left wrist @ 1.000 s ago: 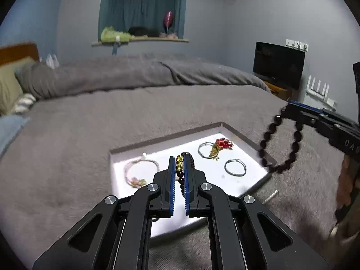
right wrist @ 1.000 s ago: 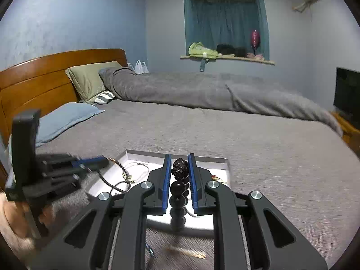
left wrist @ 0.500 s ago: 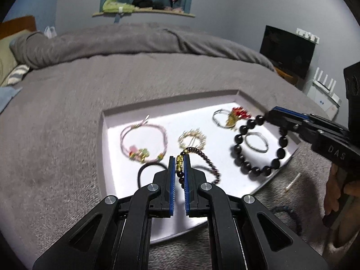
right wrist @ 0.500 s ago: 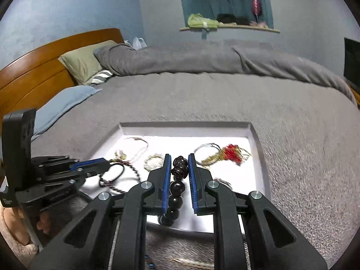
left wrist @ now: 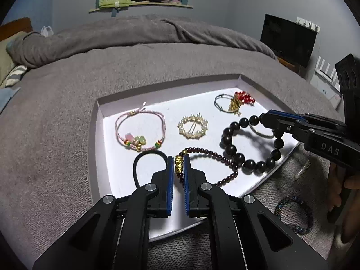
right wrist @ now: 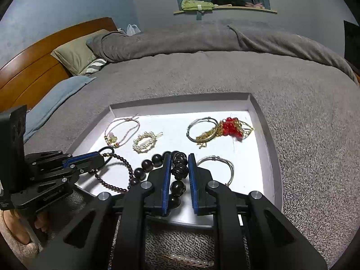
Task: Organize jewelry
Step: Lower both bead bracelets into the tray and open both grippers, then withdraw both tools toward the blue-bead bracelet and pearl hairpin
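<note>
A grey bed [right wrist: 225,76] carries a white tray [left wrist: 99,121] near its front edge. The right gripper [right wrist: 178,157] is clamped on a bracelet of big black beads [left wrist: 234,150], whose loop lies low over the tray's right side. The left gripper [left wrist: 178,160] pinches the gold charm of a thin dark-red bead bracelet [left wrist: 216,155] resting at the tray's front. A pink cord bracelet [left wrist: 139,130], pearl ring brooch [left wrist: 192,126] and red-beaded bangle [left wrist: 234,101] lie further back.
</note>
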Tool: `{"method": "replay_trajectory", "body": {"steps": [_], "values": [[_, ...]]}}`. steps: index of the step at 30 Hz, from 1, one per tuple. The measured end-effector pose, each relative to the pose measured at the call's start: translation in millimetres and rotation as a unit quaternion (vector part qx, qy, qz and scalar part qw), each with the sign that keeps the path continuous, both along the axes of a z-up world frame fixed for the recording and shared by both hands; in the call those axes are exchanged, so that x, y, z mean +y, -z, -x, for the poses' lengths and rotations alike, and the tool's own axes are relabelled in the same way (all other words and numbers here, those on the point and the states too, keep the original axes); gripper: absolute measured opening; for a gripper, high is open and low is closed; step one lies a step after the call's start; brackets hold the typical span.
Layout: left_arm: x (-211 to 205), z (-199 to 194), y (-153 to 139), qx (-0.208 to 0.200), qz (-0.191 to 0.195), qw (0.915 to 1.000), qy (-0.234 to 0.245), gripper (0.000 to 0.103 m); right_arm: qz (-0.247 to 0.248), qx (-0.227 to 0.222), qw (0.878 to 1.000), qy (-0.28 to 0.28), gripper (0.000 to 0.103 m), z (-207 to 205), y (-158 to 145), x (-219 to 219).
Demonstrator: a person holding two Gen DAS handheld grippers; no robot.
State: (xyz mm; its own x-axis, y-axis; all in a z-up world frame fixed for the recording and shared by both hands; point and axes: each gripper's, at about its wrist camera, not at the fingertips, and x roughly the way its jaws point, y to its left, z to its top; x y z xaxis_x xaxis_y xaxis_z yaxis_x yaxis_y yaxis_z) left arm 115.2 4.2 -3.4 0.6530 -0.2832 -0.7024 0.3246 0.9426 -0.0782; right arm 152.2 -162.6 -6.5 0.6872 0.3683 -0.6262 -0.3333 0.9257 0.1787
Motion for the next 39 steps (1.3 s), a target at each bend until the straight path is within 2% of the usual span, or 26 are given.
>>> {"method": "replay_trajectory", "body": {"steps": [3,5,8,10,11,12,16,18,20,22,24,26,29,33,39], "values": [[-0.2,-0.4,-0.2,-0.002,0.001,1.0,0.0,0.008,0.0,0.005,1.0,0.005,0.015,-0.9,3.8,-2.7],[0.0,-0.1,-0.1,-0.003,0.002,1.0,-0.001,0.021,-0.003,0.008,1.0,0.006,0.016,-1.8,4.8,-4.8],[0.9,2.2,-1.9,-0.01,0.001,0.9999,-0.003,0.029,-0.005,0.003,1.0,0.011,0.017,-0.2,3.4,-7.5],[-0.4,4.6,-4.3,-0.02,-0.003,0.9998,-0.003,0.031,-0.01,-0.001,1.0,0.012,0.029,1.8,1.0,-9.6],[-0.8,6.7,-5.9,-0.025,-0.005,0.9997,-0.004,0.034,-0.014,-0.007,1.0,0.015,0.041,3.9,-1.4,-11.4],[-1.1,9.2,-8.0,-0.033,-0.008,0.9994,-0.005,0.036,-0.013,-0.012,1.0,0.018,0.047,5.6,-3.2,-12.5],[-5.7,19.8,-17.1,-0.065,-0.024,0.9976,-0.009,0.047,-0.01,-0.032,0.999,0.027,0.049,16.8,-13.7,-18.2],[-8.5,25.2,-19.8,-0.076,-0.031,0.9965,-0.011,0.057,-0.012,-0.044,0.998,0.033,0.061,25.0,-19.2,-21.5],[-11.0,28.9,-21.1,-0.083,-0.037,0.9958,-0.013,0.066,-0.008,-0.063,0.997,0.042,0.067,36.8,-24.4,-25.1],[-13.0,33.5,-23.0,-0.091,-0.042,0.9948,-0.016,0.069,-0.004,-0.078,0.996,0.052,0.073,47.3,-27.8,-29.1],[-13.1,38.4,-24.9,-0.097,-0.044,0.9941,-0.021,0.073,-0.004,-0.094,0.994,0.06,0.083,58.5,-30.1,-35.3],[-11.9,42.2,-27.3,-0.103,-0.041,0.9935,-0.027,0.079,0.0,-0.109,0.991,0.072,0.085,68.8,-31.6,-41.9],[-10.6,48.8,-29.1,-0.11,-0.048,0.9921,-0.036,0.08,0.007,-0.121,0.989,0.091,0.096,83.6,-30.5,-53.3],[-8.0,62.5,-30.9,-0.121,-0.054,0.9898,-0.051,0.091,0.005,-0.116,0.988,0.106,0.098,96.4,-25.0,-69.2],[-13.4,90.4,-32.3,-0.129,-0.039,0.9902,-0.038,0.093,0.002,-0.093,0.989,0.114,0.098,109.9,-12.8,-87.4]]}}
